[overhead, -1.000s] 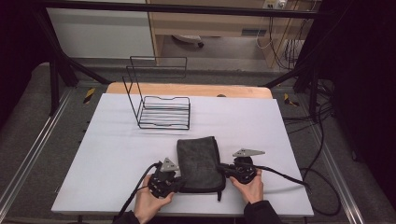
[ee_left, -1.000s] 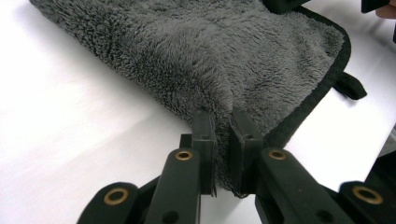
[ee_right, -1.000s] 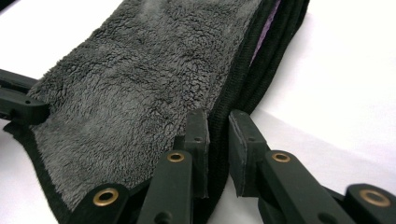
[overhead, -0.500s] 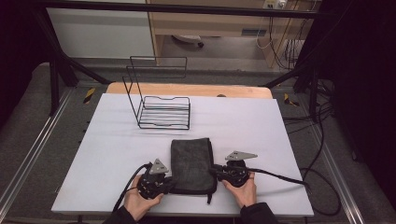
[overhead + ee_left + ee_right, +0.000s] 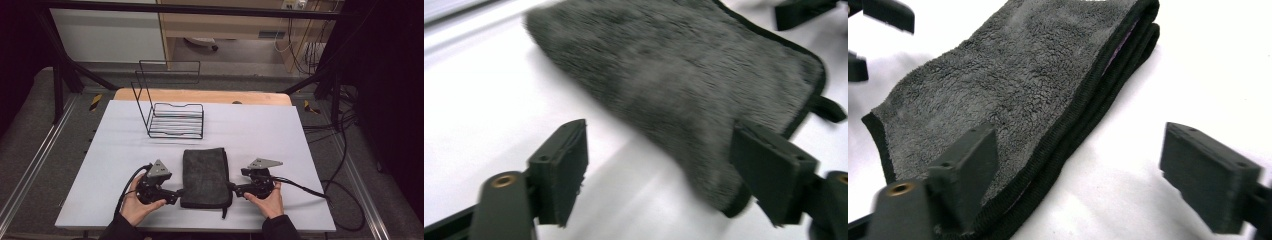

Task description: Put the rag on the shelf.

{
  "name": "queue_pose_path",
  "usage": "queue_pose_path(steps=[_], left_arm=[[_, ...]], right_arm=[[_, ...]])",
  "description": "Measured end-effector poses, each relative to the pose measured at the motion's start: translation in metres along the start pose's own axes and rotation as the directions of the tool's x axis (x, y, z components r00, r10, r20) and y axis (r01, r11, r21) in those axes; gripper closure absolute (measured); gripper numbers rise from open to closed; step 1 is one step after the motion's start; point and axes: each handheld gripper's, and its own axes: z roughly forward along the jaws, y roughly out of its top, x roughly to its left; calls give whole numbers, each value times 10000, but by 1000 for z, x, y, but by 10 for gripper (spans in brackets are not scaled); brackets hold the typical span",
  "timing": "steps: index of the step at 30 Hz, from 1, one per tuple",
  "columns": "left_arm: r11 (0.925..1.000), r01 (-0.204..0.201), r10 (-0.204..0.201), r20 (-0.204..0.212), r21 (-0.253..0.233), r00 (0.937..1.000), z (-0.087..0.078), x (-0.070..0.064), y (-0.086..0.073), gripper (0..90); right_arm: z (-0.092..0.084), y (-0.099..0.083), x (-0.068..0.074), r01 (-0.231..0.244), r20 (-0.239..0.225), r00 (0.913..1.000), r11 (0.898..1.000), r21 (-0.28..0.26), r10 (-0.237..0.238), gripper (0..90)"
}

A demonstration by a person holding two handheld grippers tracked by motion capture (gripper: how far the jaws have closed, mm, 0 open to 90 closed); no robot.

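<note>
Dark grey towel (image 5: 206, 176) with black hem, hint of purple between folds. White table (image 5: 260, 130), tan wood board (image 5: 200, 96) behind. Black wire rack (image 5: 172, 107). Black grippers, left (image 5: 659, 165) and right (image 5: 1083, 175), grey top plates.

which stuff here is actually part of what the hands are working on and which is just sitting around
In play:
- folded grey towel, near the table's front edge
- left tongs, open at the towel's left edge
- right tongs, open at its right edge

Just there:
- black wire rack, farther back on the table, apart from the towel
- white table
- cables trailing off to the right
</note>
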Motion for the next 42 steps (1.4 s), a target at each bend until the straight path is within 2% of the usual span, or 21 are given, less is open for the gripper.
queue_pose_path(steps=[4, 8, 11, 18, 19, 21, 24, 27, 31, 36, 39, 42], left_arm=[[10000, -16, 15, -148, -85, 9999, 0, 7, 6, 158], [9999, -96, 101, -384, 113, 9992, 1, 13, 16, 111], [10000, 21, -18, -455, 78, 9990, 3, 19, 23, 109], [9996, 293, -291, -768, 15, 9966, 13, 32, 36, 128], [9989, 466, -466, -855, -23, 9952, 18, 36, 40, 128], [9985, 555, -548, -1054, 39, 9929, 22, 40, 44, 134], [9972, 740, -750, -1255, -121, 9893, 28, 47, 48, 149], [9941, 1044, -1072, -1290, -282, 9858, 34, 54, 52, 178], [9908, 1333, -1350, -1490, -213, 9796, 44, 61, 56, 218], [9797, 1940, -1993, -1368, -512, 9703, 55, 66, 58, 356], [9798, 1979, -2000, -1306, -291, 9711, 63, 66, 59, 430], [9815, 1912, -1881, -1453, 78, 9713, 70, 67, 58, 476]], right_arm=[[1, 0, 0, -128, -182, 9997, 9996, 234, 132, 50], [-1, 0, -1, 68, -109, 9999, 9995, 312, -65, 18], [-3, 0, -1, 318, 42, 9995, 9993, 206, -319, 7], [-5, -1, -1, 491, 254, 9984, 9980, 403, -502, 7], [-5, -1, -1, 483, 254, 9985, 9980, 414, -493, 7], [-6, -1, -1, 482, 260, 9984, 9980, 397, -493, 7], [-7, 0, -1, 500, 285, 9983, 9981, 365, -510, 7], [-7, 0, -1, 503, 317, 9982, 9982, 338, -514, 7], [-7, 0, -2, 552, 361, 9978, 9980, 317, -564, 7], [-8, 0, -2, 498, 346, 9981, 9982, 319, -509, 10], [-8, 1, -2, 468, 343, 9983, 9982, 383, -481, 11], [-7, 1, -2, 427, 350, 9984, 9985, 339, -439, 14]])
